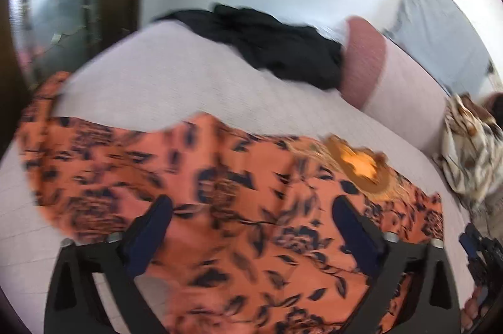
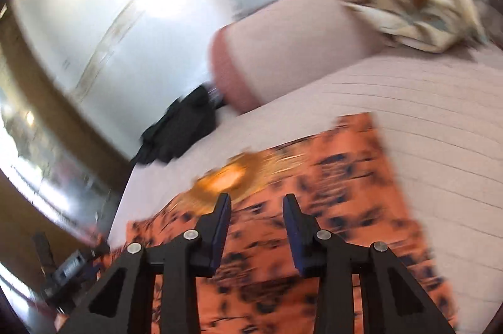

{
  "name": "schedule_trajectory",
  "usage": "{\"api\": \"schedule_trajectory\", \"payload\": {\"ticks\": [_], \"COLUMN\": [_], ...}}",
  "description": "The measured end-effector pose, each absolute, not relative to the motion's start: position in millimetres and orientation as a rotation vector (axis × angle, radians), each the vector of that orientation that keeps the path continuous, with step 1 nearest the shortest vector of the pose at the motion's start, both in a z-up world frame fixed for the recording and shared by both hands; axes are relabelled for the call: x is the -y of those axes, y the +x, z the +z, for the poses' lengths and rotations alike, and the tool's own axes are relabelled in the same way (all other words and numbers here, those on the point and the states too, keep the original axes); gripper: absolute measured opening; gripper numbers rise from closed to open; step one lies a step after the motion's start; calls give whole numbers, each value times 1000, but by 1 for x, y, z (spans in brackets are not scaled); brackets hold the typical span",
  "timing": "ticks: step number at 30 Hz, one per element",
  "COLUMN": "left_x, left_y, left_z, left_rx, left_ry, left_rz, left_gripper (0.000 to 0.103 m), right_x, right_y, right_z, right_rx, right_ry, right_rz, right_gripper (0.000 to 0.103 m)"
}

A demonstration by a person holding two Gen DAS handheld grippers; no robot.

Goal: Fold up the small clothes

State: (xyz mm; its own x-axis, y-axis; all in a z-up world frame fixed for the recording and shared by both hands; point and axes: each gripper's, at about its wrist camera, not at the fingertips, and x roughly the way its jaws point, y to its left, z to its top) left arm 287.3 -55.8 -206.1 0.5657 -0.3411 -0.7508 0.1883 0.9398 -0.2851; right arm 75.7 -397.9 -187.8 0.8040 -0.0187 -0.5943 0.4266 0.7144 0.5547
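An orange garment with a dark floral print (image 1: 239,208) lies spread on the pale bed cover (image 1: 163,82). Its gold embroidered neckline (image 1: 358,167) shows at the right. My left gripper (image 1: 251,208) is open above the middle of the garment, holding nothing. In the right wrist view the same garment (image 2: 339,176) lies under my right gripper (image 2: 257,202), which is open and empty just short of the gold neckline (image 2: 229,176). Both views are motion-blurred.
A black garment (image 1: 267,44) lies bunched at the far side of the bed, next to a pink-ended bolster (image 1: 364,57). A cream and brown patterned cloth (image 1: 471,145) is heaped at the right. The right gripper shows at the left wrist view's right edge (image 1: 481,252).
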Motion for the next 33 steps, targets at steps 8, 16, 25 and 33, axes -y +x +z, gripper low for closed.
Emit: {"api": "schedule_trajectory", "payload": {"ticks": [8,16,25,33], "left_x": [87,99,138,126], "left_y": [299,305,296,294], "left_z": [-233,-254,-259,-247], "left_rx": [-1008,-1051,-1000,-980], "left_ry": [-175,-134,38,-75], "left_rz": [-370,-314,-338,-409], "left_gripper": [47,81,43,8], "right_x": [454,463,469,467], "right_y": [81,84,71,74], "right_z": [-249,-279,-280,-281], "right_rx": [-789,-869,-846,-843], "right_ry": [946,1025,1056,1061], "right_rz": [-301,-274,-253,-271], "right_gripper": [37,32,32,32]}}
